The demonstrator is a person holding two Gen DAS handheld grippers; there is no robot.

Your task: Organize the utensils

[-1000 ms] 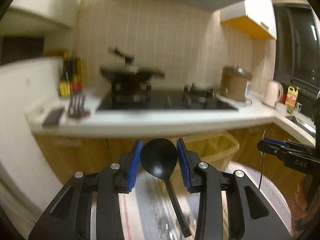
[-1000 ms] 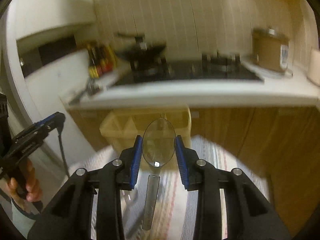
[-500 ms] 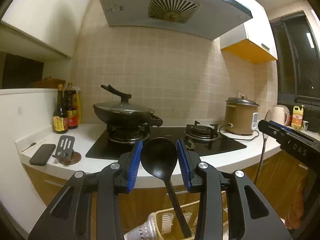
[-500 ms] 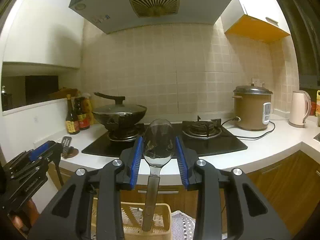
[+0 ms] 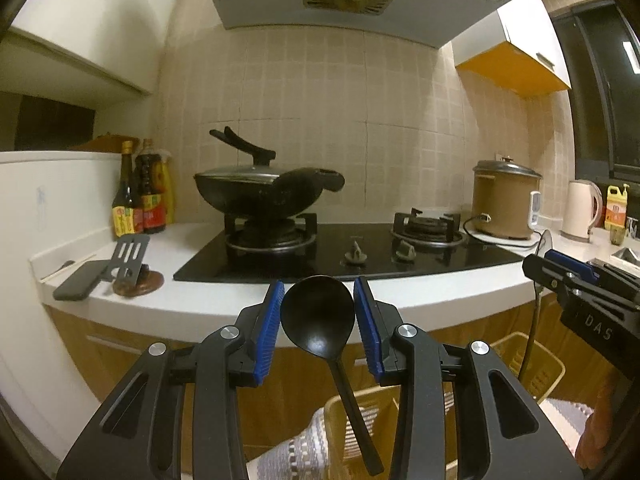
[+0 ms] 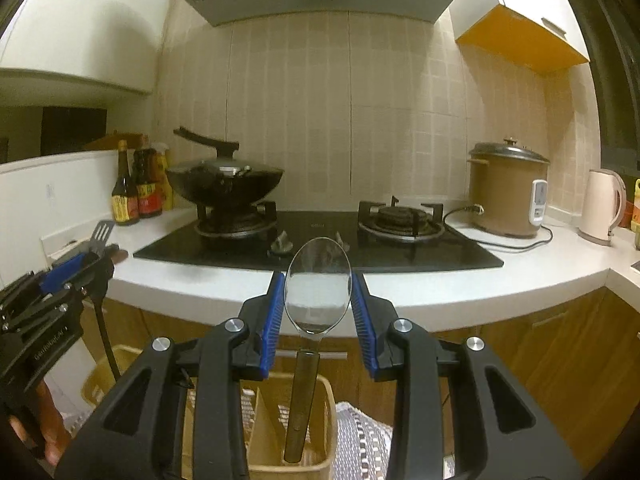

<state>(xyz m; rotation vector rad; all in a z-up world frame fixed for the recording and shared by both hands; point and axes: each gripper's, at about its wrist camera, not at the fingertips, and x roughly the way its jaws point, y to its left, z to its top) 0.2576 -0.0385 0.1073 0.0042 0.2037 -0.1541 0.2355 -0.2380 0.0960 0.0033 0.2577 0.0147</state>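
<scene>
My left gripper (image 5: 318, 300) is shut on a black plastic spoon (image 5: 318, 316), bowl up between the blue pads, handle hanging down. My right gripper (image 6: 318, 292) is shut on a metal spoon (image 6: 317, 286), bowl up, handle hanging down. Both are held up in front of the kitchen counter. A yellow plastic utensil basket (image 6: 316, 400) with compartments sits low beneath the grippers; it also shows in the left wrist view (image 5: 532, 360). The right gripper shows at the right edge of the left wrist view (image 5: 560, 276). The left gripper shows at the left edge of the right wrist view (image 6: 76, 268).
White counter (image 5: 200, 308) with a black gas hob (image 5: 348, 256). A lidded wok (image 5: 260, 192) sits on the left burner. Sauce bottles (image 5: 140, 192), a phone (image 5: 78, 284) and a stand are at left. A rice cooker (image 5: 504, 204) and kettle (image 5: 580, 208) stand at right. A striped cloth (image 6: 360, 440) lies below.
Both grippers tilted up from the basket and cloth to face the counter and hob, then shifted slightly. Each still holds its spoon.
</scene>
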